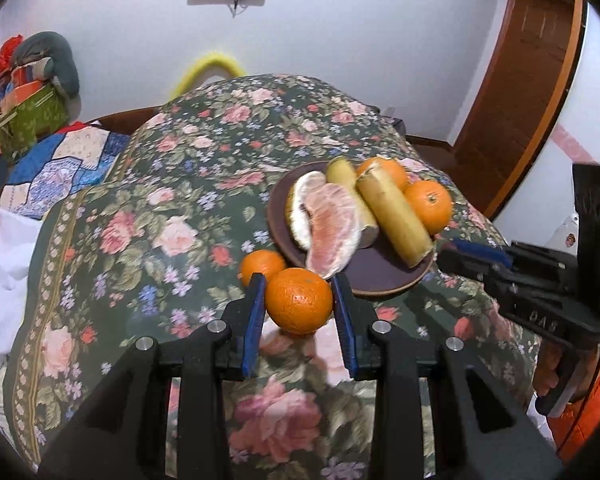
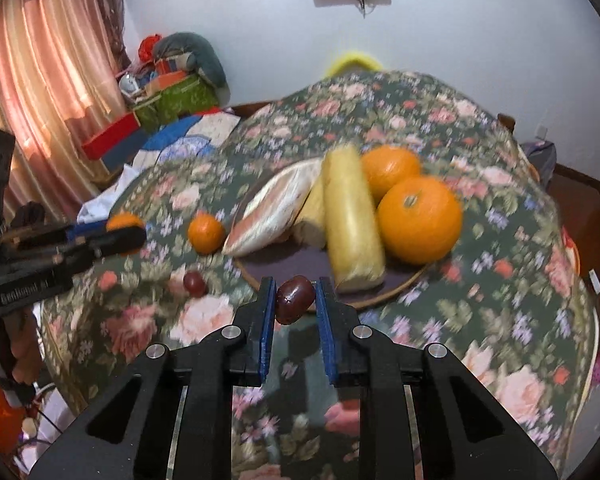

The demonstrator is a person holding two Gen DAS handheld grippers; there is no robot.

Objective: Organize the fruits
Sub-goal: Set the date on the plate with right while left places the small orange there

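Note:
My left gripper (image 1: 299,300) is shut on an orange (image 1: 299,301), held just above the flowered tablecloth in front of the dark plate (image 1: 376,276). A second small orange (image 1: 261,265) lies on the cloth to its left. The plate holds pomelo pieces (image 1: 332,228), two banana pieces (image 1: 394,216) and two oranges (image 1: 428,205). My right gripper (image 2: 295,300) is shut on a dark red jujube (image 2: 295,299) at the plate's (image 2: 284,268) near rim. Another red fruit (image 2: 195,284) lies on the cloth to the left. The left gripper shows at the left of the right wrist view (image 2: 138,236).
The round table (image 1: 148,184) wears a glass-topped flowered cloth. A bed with a quilt (image 1: 60,160) and stacked boxes (image 1: 32,112) is at the left. A wooden door (image 1: 528,92) is at the right. Curtains (image 2: 40,80) hang at the far left.

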